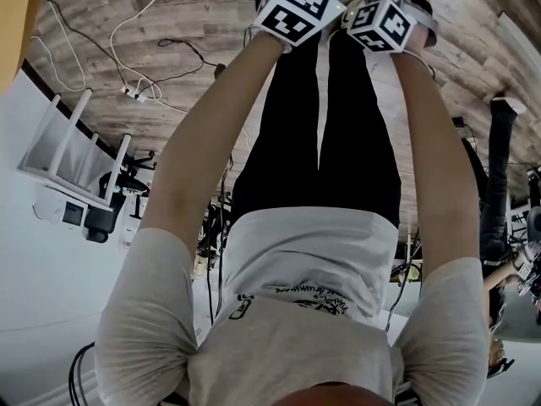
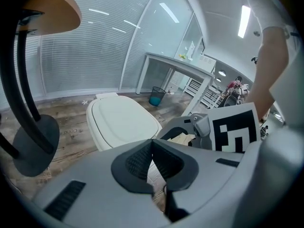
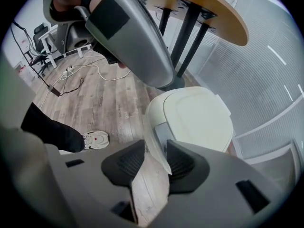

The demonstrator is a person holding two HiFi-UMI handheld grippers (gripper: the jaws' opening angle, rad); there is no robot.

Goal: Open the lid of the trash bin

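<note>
Left gripper: jaws were found pressed together.
Right gripper: jaws were held apart, gripping nothing.
Trash bin: lid was seen down.
Floor: wood planks.

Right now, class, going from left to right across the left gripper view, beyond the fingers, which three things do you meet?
Black table base → white trash bin → marker cube

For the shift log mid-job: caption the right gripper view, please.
Right gripper, fingers apart, framing the near edge of the white trash bin, lid closed, wood floor beneath.
</note>
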